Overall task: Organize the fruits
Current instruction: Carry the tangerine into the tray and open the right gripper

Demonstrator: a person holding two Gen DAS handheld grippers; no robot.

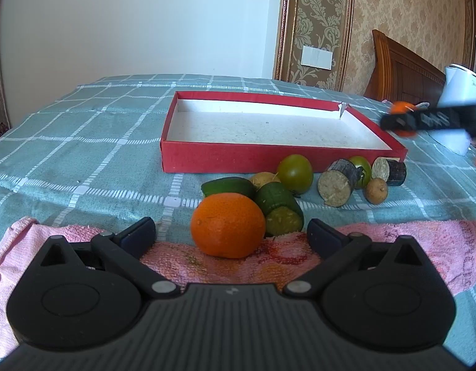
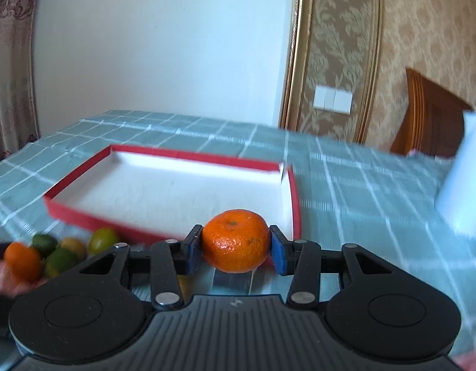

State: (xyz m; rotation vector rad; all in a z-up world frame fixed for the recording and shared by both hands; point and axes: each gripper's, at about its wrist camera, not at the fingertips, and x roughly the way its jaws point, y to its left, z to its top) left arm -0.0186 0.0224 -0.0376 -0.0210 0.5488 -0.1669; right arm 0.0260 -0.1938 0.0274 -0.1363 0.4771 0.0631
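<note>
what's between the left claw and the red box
In the left wrist view, an orange sits just ahead of the open left claw, then green fruits and cut pieces on the cloth, right up to the red box.

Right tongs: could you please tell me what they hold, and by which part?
The right tongs hold a mandarin, pads pressed on its two opposite sides, stem end up. The left tongs hold nothing.
</note>
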